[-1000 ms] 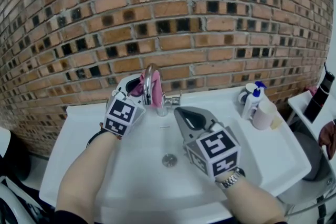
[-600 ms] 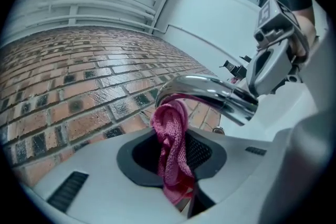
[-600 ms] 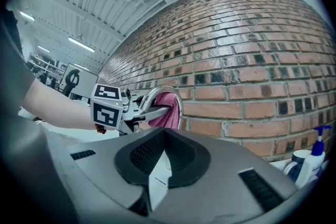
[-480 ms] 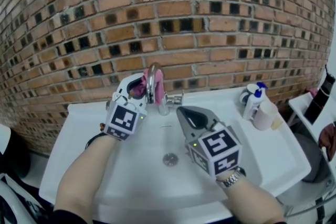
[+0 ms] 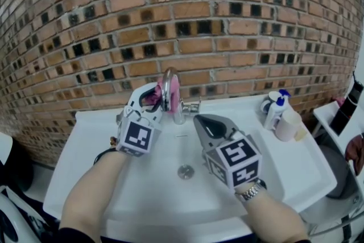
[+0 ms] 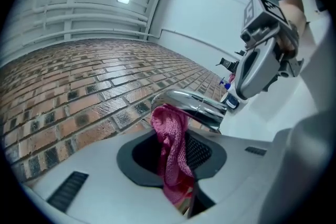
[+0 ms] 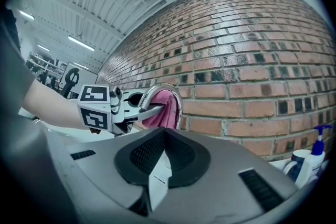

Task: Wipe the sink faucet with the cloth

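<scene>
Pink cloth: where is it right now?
In the head view, the pink cloth sits against the faucet spout at the back of the sink, just left of centre. It is clamped in the left gripper.

no legible txt, pump bottle [image 5: 272,115] label too small to read

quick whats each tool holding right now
Left tool: closed on the pink cloth, held against the faucet.
Right tool: closed, empty, over the sink.
</scene>
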{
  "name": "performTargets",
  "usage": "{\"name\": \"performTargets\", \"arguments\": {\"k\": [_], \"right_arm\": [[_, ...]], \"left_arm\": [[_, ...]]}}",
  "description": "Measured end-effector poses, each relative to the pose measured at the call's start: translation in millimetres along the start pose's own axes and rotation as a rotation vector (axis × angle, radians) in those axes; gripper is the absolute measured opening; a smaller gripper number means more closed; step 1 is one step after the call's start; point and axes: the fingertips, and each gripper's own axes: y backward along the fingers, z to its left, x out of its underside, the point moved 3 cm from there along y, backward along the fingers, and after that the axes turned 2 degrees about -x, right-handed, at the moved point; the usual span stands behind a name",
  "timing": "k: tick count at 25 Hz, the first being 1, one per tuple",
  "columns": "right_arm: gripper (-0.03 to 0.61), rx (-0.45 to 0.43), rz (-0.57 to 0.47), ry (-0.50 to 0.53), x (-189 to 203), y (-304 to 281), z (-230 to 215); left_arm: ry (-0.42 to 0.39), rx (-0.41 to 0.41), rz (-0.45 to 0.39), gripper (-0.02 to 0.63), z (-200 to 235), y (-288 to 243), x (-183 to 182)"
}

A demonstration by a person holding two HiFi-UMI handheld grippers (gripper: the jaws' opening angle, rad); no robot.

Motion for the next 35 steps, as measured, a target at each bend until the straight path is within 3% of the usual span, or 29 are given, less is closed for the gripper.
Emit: {"name": "performTargets", "arguments": {"k": [17, 28, 35], "right_arm": [[0.011, 0.005, 0.012, 0.007, 6, -4, 0], [0.011, 0.007, 0.014, 0.012, 7, -4, 0], [0.012, 0.007, -0.014, 0.024, 6, -4, -2]], "left_arm": [[-0.041, -0.008, 0.005, 0.101, -15, 19, 9], [-0.024, 0.044, 0.05, 0.101, -30, 32, 19], [0.062, 0.079, 0.089, 0.101, -38, 45, 22]]}}
